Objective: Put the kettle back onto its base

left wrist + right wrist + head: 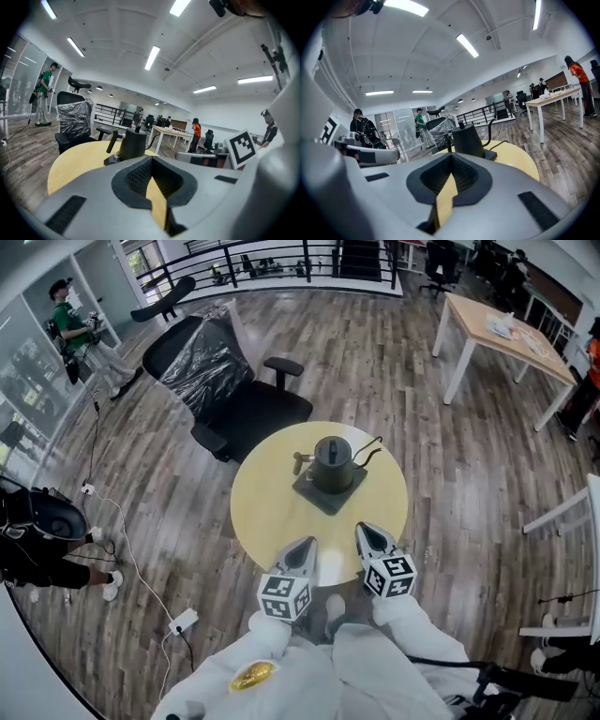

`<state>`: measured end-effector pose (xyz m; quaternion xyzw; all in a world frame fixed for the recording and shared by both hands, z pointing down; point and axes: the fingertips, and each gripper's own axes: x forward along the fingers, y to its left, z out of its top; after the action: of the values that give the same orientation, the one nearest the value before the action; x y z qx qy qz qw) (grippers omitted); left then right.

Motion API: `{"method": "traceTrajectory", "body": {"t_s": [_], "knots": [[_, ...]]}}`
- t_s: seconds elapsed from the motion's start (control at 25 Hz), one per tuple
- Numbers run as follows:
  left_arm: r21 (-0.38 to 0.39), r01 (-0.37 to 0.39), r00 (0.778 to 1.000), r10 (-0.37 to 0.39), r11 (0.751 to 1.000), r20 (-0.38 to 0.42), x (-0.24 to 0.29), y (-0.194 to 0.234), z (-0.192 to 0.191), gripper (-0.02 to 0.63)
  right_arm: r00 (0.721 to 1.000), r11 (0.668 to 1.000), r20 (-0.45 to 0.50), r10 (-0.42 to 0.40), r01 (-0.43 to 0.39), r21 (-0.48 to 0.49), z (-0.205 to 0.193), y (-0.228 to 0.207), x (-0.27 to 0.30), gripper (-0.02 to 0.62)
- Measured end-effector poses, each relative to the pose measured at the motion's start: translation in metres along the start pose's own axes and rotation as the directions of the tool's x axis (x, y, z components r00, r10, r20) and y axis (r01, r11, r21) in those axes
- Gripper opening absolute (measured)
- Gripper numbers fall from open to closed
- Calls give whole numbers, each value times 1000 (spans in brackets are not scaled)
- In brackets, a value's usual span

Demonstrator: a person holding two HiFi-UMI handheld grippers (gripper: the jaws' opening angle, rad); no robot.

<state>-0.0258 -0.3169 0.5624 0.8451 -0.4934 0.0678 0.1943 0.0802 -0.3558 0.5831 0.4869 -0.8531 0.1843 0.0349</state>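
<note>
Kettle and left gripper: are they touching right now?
Apart. The head view shows bare yellow table between the left gripper, jaws shut and empty, and the kettle sitting on its base.

Dark kettle (332, 463), grey base (316, 496), pale yellow table (272, 514)

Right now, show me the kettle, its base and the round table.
kettle (332, 463), head view, on its dark body.
base (327, 504), head view, on its near corner.
round table (272, 507), head view, on bare yellow top.
</note>
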Motion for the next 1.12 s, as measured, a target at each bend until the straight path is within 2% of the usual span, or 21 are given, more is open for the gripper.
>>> {"method": "traceTrajectory", "body": {"t_s": [0.16,0.32,0.6,0.84,1.12], "knots": [[9,21,1000,-21,1000,10,-31,-7,-9,0,999,999,33,-37,36,10,-3,17,-21,12],[25,42,999,-42,999,14,-71,-16,-27,0,997,998,50,-56,54,27,-23,48,-48,12],[49,20,998,-23,999,52,-137,-39,-46,1,994,998,85,-62,62,6,-42,103,-105,12],[48,44,992,-49,998,118,-172,-71,-35,0,991,998,112,-68,68,2,-44,132,-145,12],[76,-1,995,-7,997,102,-189,-87,-47,0,995,999,92,-47,48,-6,-49,143,-173,12]]}}
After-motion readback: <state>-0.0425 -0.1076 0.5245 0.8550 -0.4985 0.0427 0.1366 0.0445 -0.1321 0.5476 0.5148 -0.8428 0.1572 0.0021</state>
